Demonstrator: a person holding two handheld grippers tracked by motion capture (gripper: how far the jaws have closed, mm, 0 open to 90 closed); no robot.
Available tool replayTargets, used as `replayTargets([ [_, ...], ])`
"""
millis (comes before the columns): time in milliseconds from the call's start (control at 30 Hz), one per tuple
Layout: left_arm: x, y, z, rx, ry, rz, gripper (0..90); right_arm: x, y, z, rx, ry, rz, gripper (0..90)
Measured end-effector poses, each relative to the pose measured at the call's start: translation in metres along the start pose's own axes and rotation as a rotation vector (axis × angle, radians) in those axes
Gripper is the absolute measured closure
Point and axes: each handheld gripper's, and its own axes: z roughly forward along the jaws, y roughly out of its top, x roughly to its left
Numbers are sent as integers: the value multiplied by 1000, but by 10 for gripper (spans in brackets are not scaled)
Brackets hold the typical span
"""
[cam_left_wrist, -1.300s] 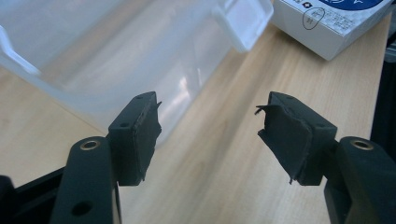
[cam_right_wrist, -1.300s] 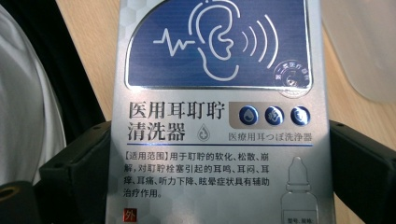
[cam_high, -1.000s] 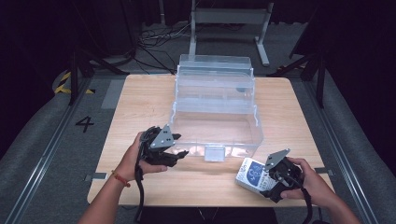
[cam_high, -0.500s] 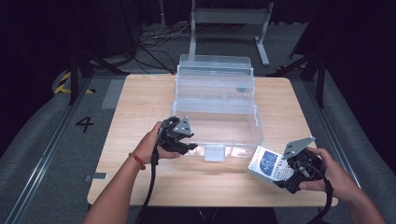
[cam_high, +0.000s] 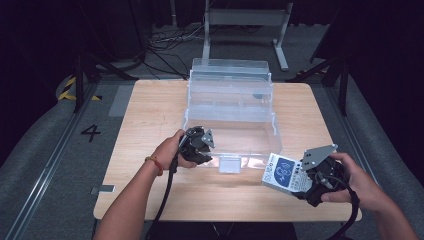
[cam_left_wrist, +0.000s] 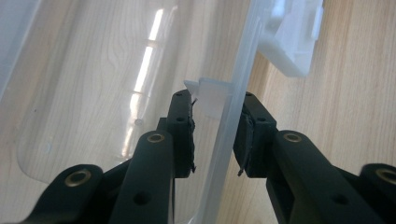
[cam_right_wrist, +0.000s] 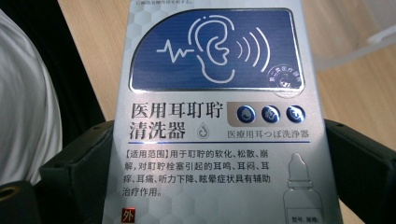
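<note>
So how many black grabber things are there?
2. The left gripper is at the front wall of the clear plastic box; the right gripper holds a small ear-cleaner box near the table's front right.

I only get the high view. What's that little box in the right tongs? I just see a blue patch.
Observer: The box has a white ear with sound waves drawn on its blue panel, and Chinese print below.
Operator: And the left tongs, have they clamped the clear case?
Observer: Not clamped. The left tongs straddle the front wall of the clear case, one jaw inside and one outside, with a gap at the inner jaw.
</note>
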Motion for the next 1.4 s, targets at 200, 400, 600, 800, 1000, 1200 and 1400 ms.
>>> replayTargets([
  [200, -3, 0, -4, 11, -43, 81, 823, -8, 21, -2, -1, -20, -68, 53],
  [400, -4, -7, -5, -18, -69, 77, 831, -21, 45, 0, -12, -27, -121, 53],
  [600, -8, -13, -9, -9, -99, 117, 842, -28, 65, 4, -14, -19, -176, 53],
  [800, -13, -27, -16, -24, -102, 120, 837, -35, 80, 11, -9, -20, -223, 53],
  [1000, -19, -39, -21, -41, -100, 96, 829, -50, 96, 27, 26, -11, -279, 53],
  [1200, -21, -42, -28, -74, -59, 47, 721, -62, 108, 43, 35, 23, -306, 53],
  [1400, -26, -49, -50, -125, 25, -8, 526, -67, 111, 54, 36, 37, -297, 53],
])
